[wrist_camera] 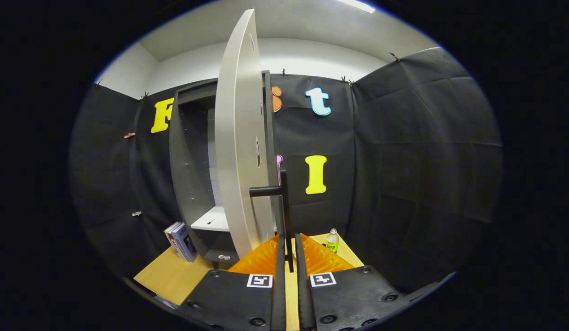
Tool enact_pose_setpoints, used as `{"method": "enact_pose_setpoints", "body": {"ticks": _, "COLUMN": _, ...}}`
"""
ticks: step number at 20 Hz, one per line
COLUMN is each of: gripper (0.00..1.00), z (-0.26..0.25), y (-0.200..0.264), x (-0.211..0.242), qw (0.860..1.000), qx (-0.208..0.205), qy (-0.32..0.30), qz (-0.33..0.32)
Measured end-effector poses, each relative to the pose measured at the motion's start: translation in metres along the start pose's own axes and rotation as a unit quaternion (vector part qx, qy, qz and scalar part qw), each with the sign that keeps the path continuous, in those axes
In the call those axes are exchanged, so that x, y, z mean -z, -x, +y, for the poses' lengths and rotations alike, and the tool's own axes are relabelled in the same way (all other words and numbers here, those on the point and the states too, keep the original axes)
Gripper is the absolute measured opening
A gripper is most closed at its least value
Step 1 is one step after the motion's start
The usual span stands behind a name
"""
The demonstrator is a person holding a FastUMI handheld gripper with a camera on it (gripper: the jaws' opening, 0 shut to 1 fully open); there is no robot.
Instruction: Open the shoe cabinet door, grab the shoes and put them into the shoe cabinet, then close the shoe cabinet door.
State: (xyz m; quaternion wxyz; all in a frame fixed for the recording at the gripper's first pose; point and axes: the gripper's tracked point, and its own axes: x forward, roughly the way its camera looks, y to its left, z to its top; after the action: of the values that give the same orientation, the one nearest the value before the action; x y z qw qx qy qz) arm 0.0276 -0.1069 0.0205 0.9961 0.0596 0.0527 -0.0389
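The shoe cabinet (185,184) is a tall dark grey box standing on the wooden table, with a white shelf (213,220) inside. Its pale door (238,151) stands swung out toward me, almost edge-on. A black bar handle (283,207) sticks out of the door's outer face and runs down between my fingers. My gripper (290,241) is shut on the lower end of this handle, with both fingers pressing on it.
Books (181,241) lean against the cabinet's left foot. A small green-labelled bottle (332,240) stands on the table (169,276) just beyond my fingers to the right. Black cloth walls close in behind and on both sides.
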Motion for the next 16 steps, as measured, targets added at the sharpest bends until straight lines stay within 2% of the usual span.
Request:
{"method": "enact_pose_setpoints", "body": {"ticks": 5, "gripper": 0.15, "z": -0.003, "y": 0.002, "x": 0.029, "qw": 0.998, "qx": 0.000, "qy": 0.032, "qz": 0.055}}
{"method": "enact_pose_setpoints", "body": {"ticks": 7, "gripper": 0.15, "z": 0.004, "y": 0.027, "x": 0.056, "qw": 0.996, "qx": -0.004, "qy": 0.042, "qz": 0.084}}
{"method": "enact_pose_setpoints", "body": {"ticks": 8, "gripper": 0.24, "z": 0.012, "y": 0.039, "x": 0.071, "qw": 0.994, "qx": -0.008, "qy": 0.039, "qz": 0.098}}
{"method": "enact_pose_setpoints", "body": {"ticks": 9, "gripper": 0.26, "z": 0.017, "y": 0.051, "x": 0.084, "qw": 0.993, "qx": -0.010, "qy": 0.033, "qz": 0.110}}
{"method": "enact_pose_setpoints", "body": {"ticks": 11, "gripper": 0.38, "z": 0.028, "y": 0.060, "x": 0.110, "qw": 0.990, "qx": -0.014, "qy": 0.025, "qz": 0.140}}
{"method": "enact_pose_setpoints", "body": {"ticks": 12, "gripper": 0.48, "z": 0.034, "y": 0.065, "x": 0.126, "qw": 0.987, "qx": -0.016, "qy": 0.022, "qz": 0.158}}
{"method": "enact_pose_setpoints", "body": {"ticks": 13, "gripper": 0.50, "z": 0.041, "y": 0.070, "x": 0.139, "qw": 0.985, "qx": -0.016, "qy": 0.019, "qz": 0.173}}
{"method": "enact_pose_setpoints", "body": {"ticks": 15, "gripper": 0.62, "z": 0.059, "y": 0.073, "x": 0.167, "qw": 0.980, "qx": -0.021, "qy": 0.006, "qz": 0.200}}
{"method": "enact_pose_setpoints", "body": {"ticks": 16, "gripper": 0.73, "z": 0.070, "y": 0.076, "x": 0.180, "qw": 0.976, "qx": -0.025, "qy": 0.001, "qz": 0.215}}
